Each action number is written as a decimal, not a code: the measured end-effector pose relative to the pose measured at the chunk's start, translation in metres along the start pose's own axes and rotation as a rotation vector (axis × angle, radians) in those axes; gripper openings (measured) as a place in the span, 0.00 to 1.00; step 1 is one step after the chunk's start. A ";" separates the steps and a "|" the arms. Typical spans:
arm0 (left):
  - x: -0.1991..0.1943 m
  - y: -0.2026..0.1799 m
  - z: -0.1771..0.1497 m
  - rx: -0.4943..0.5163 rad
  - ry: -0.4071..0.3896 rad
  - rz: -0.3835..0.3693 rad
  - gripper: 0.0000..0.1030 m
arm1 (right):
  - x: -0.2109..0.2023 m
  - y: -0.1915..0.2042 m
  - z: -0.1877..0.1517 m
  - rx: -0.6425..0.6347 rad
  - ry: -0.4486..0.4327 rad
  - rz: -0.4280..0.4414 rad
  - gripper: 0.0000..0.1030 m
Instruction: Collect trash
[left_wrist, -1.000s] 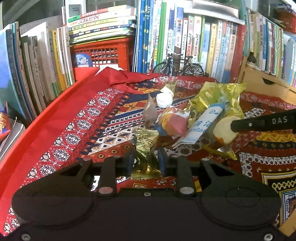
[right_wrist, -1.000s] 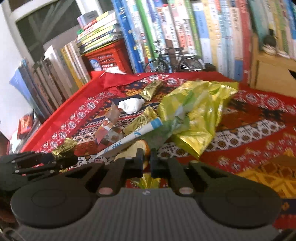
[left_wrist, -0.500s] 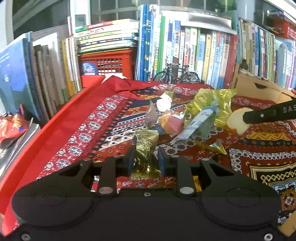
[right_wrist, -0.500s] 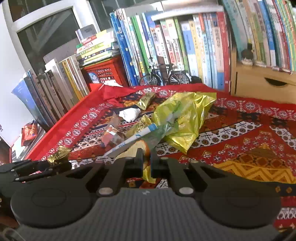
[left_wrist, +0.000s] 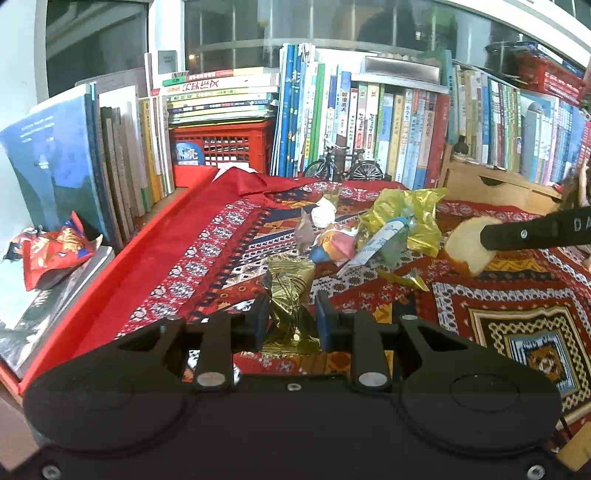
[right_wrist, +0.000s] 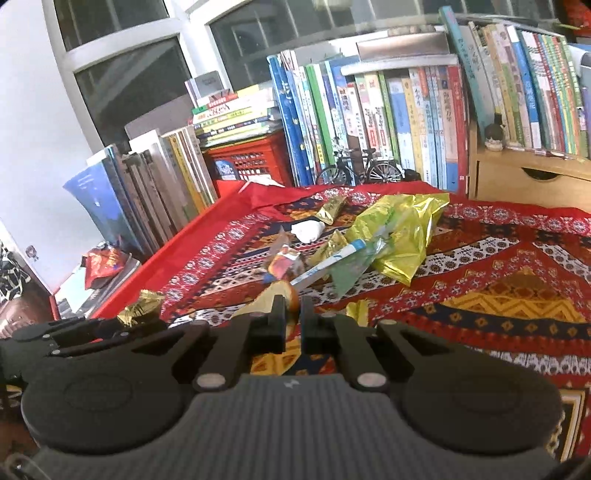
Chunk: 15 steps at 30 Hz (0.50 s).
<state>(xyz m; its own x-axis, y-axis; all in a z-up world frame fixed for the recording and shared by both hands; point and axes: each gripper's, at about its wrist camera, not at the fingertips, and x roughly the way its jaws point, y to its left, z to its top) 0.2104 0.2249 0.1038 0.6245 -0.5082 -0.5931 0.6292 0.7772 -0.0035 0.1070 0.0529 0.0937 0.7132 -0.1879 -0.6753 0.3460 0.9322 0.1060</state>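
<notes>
Over at the far left, a crumpled red snack bag (left_wrist: 55, 247) lies on a stack of flat books (left_wrist: 44, 306), beside the red edge of the patterned cloth (left_wrist: 207, 266) and below a row of upright books (left_wrist: 122, 162). Next along, the left gripper (left_wrist: 288, 317) is clamped on a gold foil wrapper (left_wrist: 290, 291), which stands crumpled between its two fingers and is lifted clear of the cloth; the right wrist view shows the same wrapper (right_wrist: 142, 301) at that gripper's tip. Behind it, against the books, stand a red plastic crate (left_wrist: 225, 144) and a small model bicycle (left_wrist: 341, 166).

Toward the middle of the cloth lies the remaining litter, close together: a white paper wad (left_wrist: 323, 214), a pink and orange wrapper (left_wrist: 334, 245), a white and blue tube (left_wrist: 376, 243) and a large yellow-green foil bag (left_wrist: 406, 214), with a small gold scrap (left_wrist: 402, 277) just in front of them.

Further right, the right gripper (right_wrist: 291, 317) is closed on a piece of bread (left_wrist: 467, 247), held above the cloth and apart from the litter pile; from its own camera only a brown-crusted edge (right_wrist: 291, 297) shows between the fingers. At the far right stands a wooden drawer unit (left_wrist: 491, 184).
</notes>
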 end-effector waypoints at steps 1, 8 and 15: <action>-0.006 0.001 -0.002 0.007 -0.005 -0.003 0.24 | -0.004 0.003 -0.002 0.007 -0.007 -0.001 0.09; -0.044 0.011 -0.015 -0.002 -0.042 -0.017 0.24 | -0.032 0.028 -0.013 0.020 -0.049 0.016 0.09; -0.081 0.017 -0.024 0.028 -0.082 -0.020 0.24 | -0.060 0.055 -0.026 0.019 -0.086 0.022 0.09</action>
<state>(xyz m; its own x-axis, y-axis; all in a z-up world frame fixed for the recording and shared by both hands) 0.1590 0.2879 0.1327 0.6470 -0.5528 -0.5252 0.6536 0.7567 0.0087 0.0680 0.1237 0.1210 0.7701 -0.1945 -0.6075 0.3410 0.9304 0.1345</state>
